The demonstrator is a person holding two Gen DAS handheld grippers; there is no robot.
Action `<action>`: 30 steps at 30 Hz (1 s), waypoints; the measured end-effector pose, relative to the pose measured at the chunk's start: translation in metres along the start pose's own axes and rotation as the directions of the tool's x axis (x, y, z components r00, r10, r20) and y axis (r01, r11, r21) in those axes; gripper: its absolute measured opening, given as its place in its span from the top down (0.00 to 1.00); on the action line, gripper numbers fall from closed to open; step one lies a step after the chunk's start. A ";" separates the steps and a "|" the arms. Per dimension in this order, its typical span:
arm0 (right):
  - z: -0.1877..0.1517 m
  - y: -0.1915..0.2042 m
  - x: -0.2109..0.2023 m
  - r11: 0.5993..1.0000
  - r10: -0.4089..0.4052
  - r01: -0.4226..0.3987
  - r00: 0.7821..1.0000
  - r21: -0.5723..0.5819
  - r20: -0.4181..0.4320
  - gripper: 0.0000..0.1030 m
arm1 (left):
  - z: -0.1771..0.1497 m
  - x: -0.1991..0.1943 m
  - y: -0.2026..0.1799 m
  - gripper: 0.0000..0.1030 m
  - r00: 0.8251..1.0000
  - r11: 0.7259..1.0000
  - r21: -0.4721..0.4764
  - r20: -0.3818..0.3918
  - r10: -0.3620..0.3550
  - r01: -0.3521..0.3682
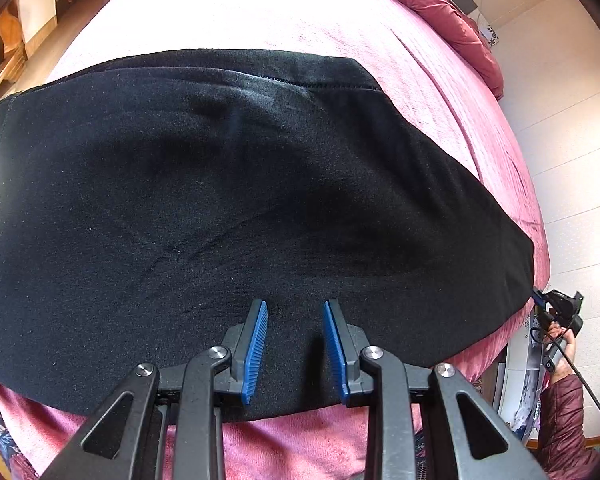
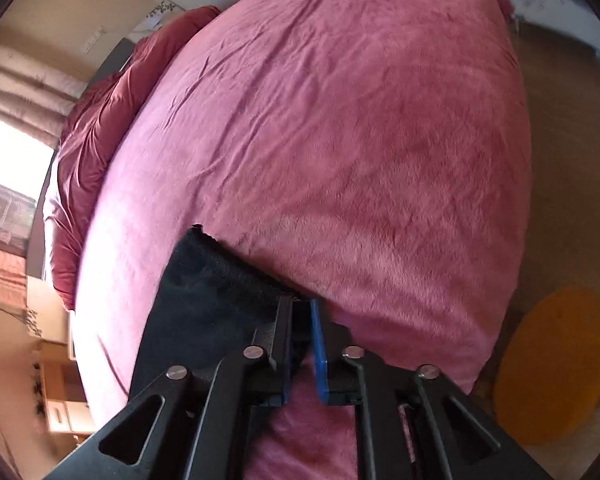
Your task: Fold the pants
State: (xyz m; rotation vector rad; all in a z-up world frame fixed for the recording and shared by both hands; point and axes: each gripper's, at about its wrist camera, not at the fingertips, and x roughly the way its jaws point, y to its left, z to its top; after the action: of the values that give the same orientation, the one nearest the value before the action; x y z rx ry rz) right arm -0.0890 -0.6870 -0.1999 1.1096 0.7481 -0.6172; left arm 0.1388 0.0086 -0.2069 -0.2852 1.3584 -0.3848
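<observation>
Black pants (image 1: 236,200) lie spread flat across a bed covered with a pink blanket (image 1: 452,92), filling most of the left wrist view; hemmed edge on the far side, near fold edge close to the bed's near side. Left gripper (image 1: 295,350) sits low over the near part of the pants, blue pads (image 1: 256,354) narrowly apart with black fabric showing in the gap; whether the pads press the cloth cannot be told. Right gripper (image 2: 300,354) is at the pants' right end: jaws nearly together, a corner of the pants (image 2: 212,296) pinched between the blue pads (image 2: 318,354), cloth bunched left of the fingers. In the left view the right gripper (image 1: 558,308) shows at the far right edge of the pants, with a hand (image 1: 562,354) and a maroon quilted sleeve (image 1: 560,420) behind it. Blanket is wrinkled, plush, bare beyond the pants. A dark red duvet (image 2: 96,152) is bunched at the bed's head end by a dark headboard (image 2: 114,60). Room: pale tiled wall (image 1: 568,152) on the right, wooden shelves (image 1: 16,32) at far left, bright window with curtain (image 2: 16,80), small wooden drawers (image 2: 64,412), tan floor with a round orange mat (image 2: 552,364) beside the bed.
</observation>
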 end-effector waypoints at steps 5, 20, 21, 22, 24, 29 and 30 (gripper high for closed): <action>-0.019 -0.018 -0.006 0.984 0.158 -0.159 0.987 0.080 0.009 0.58 | -0.002 -0.001 0.004 0.71 1.000 1.000 -0.003 0.004 -0.003 0.003; -0.014 0.039 0.015 0.992 -0.048 0.049 0.999 -0.114 0.014 0.86 | -0.014 -0.007 0.015 0.71 0.999 1.000 -0.018 0.040 0.023 -0.022; -0.016 0.035 0.022 0.993 -0.060 0.060 0.998 -0.101 -0.002 0.85 | -0.014 -0.007 0.017 0.71 0.999 1.000 -0.023 0.046 0.022 -0.021; -0.017 0.030 0.025 0.996 -0.043 0.043 0.999 -0.079 -0.007 0.84 | -0.014 -0.008 0.018 0.71 0.998 0.999 -0.027 0.054 0.023 -0.022; -0.017 0.028 0.023 0.998 -0.029 0.029 1.000 -0.053 -0.006 0.76 | -0.017 -0.013 0.018 0.71 0.996 0.999 -0.013 0.078 0.039 -0.039; -0.017 0.030 -0.011 0.980 -0.137 0.144 0.989 -0.134 0.062 0.52 | -0.020 -0.025 0.024 0.69 0.989 0.997 0.009 0.130 0.074 -0.076; -0.017 0.031 -0.023 0.970 -0.164 0.179 0.981 -0.163 0.101 0.52 | -0.021 -0.027 0.027 0.69 0.988 0.997 0.001 0.137 0.075 -0.076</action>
State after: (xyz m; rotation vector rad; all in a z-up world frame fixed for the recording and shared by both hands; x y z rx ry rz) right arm -0.0831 -0.6595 -0.1686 0.8605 0.8121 -0.7288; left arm 0.1167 0.0447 -0.1980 -0.2496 1.2294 -0.3012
